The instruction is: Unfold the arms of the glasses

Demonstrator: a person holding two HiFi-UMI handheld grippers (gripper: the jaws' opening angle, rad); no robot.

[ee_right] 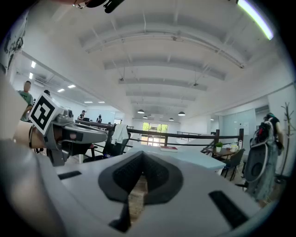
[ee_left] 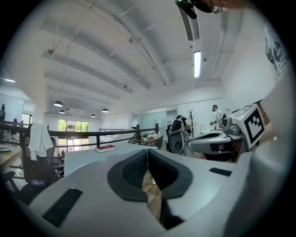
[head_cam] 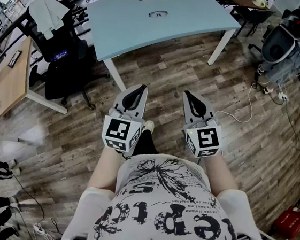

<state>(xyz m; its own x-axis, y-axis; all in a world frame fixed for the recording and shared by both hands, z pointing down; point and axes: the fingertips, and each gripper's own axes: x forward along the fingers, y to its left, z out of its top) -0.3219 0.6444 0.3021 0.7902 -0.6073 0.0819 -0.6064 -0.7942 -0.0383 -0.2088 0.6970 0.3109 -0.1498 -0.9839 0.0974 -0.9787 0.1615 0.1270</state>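
Two clenched, empty tools: I hold my left gripper (head_cam: 141, 89) and right gripper (head_cam: 188, 95) well apart from the glasses (head_cam: 158, 14) on the table (head_cam: 198, 28).

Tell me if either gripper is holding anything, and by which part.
Nothing is held. The left gripper and right gripper are both shut and empty; the black-framed glasses lie untouched on the pale blue table ahead.
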